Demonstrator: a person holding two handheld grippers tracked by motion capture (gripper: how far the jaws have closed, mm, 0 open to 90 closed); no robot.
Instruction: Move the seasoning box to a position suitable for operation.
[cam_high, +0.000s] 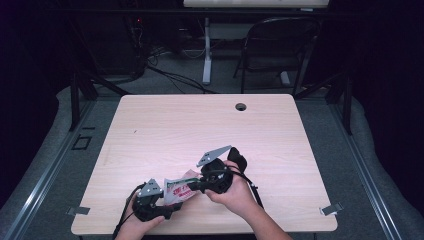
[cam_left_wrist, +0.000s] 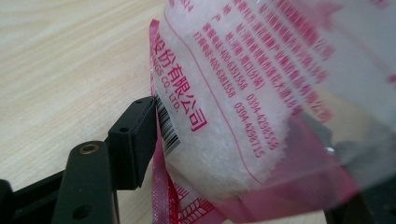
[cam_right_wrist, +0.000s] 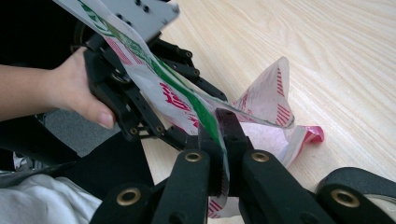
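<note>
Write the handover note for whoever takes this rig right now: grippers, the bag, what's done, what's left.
Left hand-held gripper: shut on the plastic bag, at its barcode edge.
Right hand-held gripper: shut on the same bag's other edge.
The bag, with white grains inside, is held between both above the table, near its front edge.
Done: both grips set.
Left: likely pulling it open; the bag looks unopened, though that's hard to tell.
</note>
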